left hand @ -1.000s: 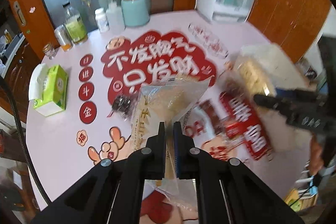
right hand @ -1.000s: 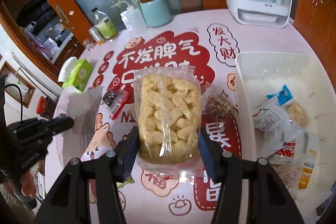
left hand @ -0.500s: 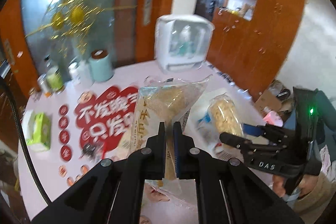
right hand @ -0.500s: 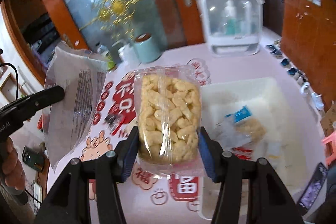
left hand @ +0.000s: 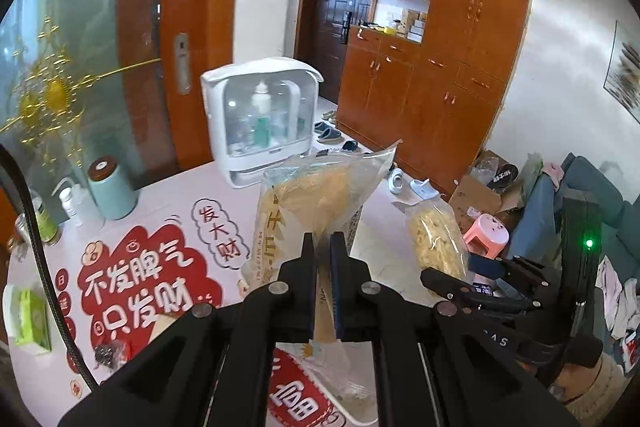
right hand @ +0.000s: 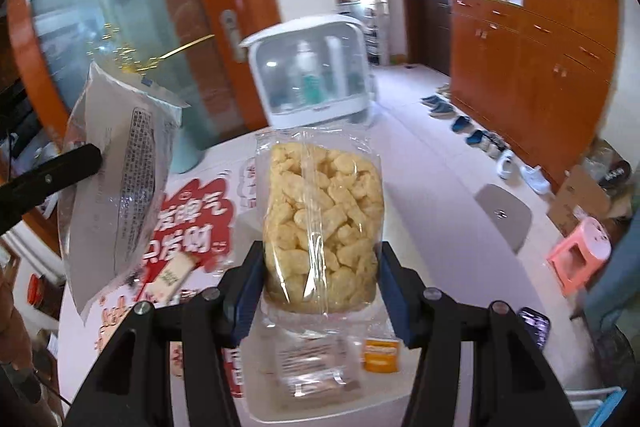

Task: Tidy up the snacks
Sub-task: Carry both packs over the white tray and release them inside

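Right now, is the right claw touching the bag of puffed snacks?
Touching: the right wrist view shows the right claw with both pads pressed against the puffed snack bag.

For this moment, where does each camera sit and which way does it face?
Left wrist: sits on the left gripper, looking along its shut fingers at a clear bag of pale shredded snack, toward the pink table and orange cabinets; the right gripper shows at right.
Right wrist: sits on the right gripper, looking past its clear bag of puffed yellow snacks; the left gripper's finger shows at left.
Both share the white lidded storage box, table and cabinets.
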The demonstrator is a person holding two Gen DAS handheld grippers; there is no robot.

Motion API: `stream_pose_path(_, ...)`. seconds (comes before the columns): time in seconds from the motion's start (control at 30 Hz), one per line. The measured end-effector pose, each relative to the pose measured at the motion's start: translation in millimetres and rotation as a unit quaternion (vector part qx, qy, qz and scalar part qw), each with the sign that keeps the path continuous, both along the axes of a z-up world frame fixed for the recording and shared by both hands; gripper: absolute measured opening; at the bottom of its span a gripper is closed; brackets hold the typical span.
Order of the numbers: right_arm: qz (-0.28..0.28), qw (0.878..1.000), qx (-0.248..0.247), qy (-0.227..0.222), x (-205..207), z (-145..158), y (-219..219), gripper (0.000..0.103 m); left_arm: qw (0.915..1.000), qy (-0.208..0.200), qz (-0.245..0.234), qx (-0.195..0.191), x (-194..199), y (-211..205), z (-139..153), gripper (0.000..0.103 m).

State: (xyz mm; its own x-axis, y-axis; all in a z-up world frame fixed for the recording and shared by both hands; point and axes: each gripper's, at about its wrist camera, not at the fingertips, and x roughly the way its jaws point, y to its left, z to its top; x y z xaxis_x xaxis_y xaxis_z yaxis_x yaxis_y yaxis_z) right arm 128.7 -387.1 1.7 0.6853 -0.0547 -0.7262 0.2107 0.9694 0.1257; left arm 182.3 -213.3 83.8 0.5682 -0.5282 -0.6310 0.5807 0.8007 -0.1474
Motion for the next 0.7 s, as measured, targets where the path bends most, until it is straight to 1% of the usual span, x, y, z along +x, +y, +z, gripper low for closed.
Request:
stream_pose_path(0.17,-0.010,1.000,0.001,0.016,-0.6,-11.7,-14.6,0.055,0.9998,0.009,-0.005,0.017,11.0,-34.4,-15.2,0.004)
stream_pose_path(0.3,-0.013,0.999,-0.008,0.035,2.6,-23.9,-18.1,0.055,0.9989,0.026,-0.003,0.038,24.2,-55.8,-38.2,0.004)
stream_pose_path(0.37,-0.014,0.999,-0.005,0.043,3.1,-30.0,-19.0,0.055,0.9987,0.030,0.002,0.042,30.6,-61.3,-46.7,0.005)
stream_pose_path(0.43,-0.015,0.998,0.002,0.056,7.2,-40.4,-22.8,0.056,0.9976,0.045,-0.006,0.053,37.8,-70.4,-60.2,0.007)
stream_pose_path(0.47,-0.015,0.998,0.009,0.068,8.6,-47.3,-25.4,0.056,0.9972,0.049,-0.007,0.055,40.4,-70.5,-63.9,0.011)
stream_pose_path(0.5,-0.017,0.997,0.016,0.079,10.3,-53.6,-27.7,0.056,0.9967,0.055,-0.006,0.060,42.8,-72.2,-69.1,0.030)
stream_pose_path(0.53,-0.020,0.996,0.020,0.089,10.1,-57.8,-30.4,0.056,0.9961,0.059,0.001,0.065,44.6,-72.4,-73.5,0.059)
stream_pose_path(0.57,-0.022,0.995,0.023,0.099,10.5,-62.9,-31.4,0.056,0.9959,0.059,0.009,0.068,45.9,-70.5,-75.7,0.072)
stream_pose_path(0.6,-0.023,0.994,0.024,0.107,10.2,-66.9,-31.7,0.056,0.9962,0.051,0.026,0.065,45.2,-65.8,-76.8,0.084)
stream_pose_path(0.67,-0.019,0.994,0.021,0.107,6.7,-69.7,-29.4,0.057,0.9966,0.045,0.037,0.059,46.0,-57.8,-76.7,0.084)
stream_pose_path(0.7,-0.017,0.994,0.018,0.105,4.6,-69.3,-28.3,0.057,0.9963,0.049,0.041,0.059,46.7,-53.2,-77.0,0.084)
